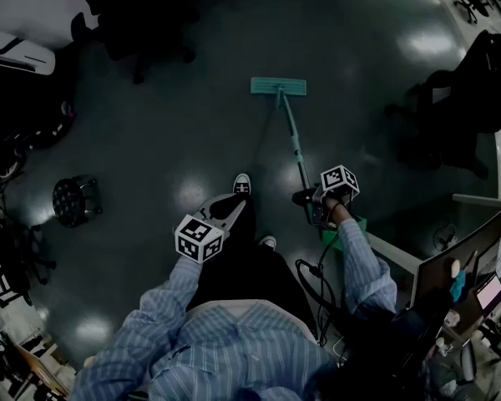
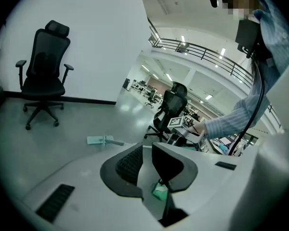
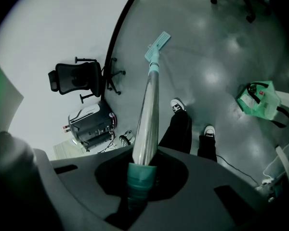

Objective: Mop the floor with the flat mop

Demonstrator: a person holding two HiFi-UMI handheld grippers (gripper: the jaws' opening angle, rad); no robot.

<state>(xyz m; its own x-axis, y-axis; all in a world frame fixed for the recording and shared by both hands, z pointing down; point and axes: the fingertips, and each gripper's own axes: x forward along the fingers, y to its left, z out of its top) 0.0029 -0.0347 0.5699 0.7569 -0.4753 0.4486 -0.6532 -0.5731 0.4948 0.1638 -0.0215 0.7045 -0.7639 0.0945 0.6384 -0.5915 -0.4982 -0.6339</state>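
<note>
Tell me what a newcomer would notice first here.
The teal mop stands out, its flat head on the dark glossy floor ahead of the person's shoes. The right gripper is shut on its handle. The left gripper hangs empty at the person's left, jaws slightly apart.

upper end of mop handle (image 3: 148, 114) hidden inside right gripper (image 3: 140, 177)

Striped blue shirt (image 1: 234, 341), black trousers (image 1: 252, 267), white-toed sneakers (image 1: 242, 183), marker cube (image 1: 199, 239) on left tool (image 2: 147, 160).

Glossy grey floor (image 1: 192, 132) (black office chair (image 2: 43, 76) nearby).
</note>
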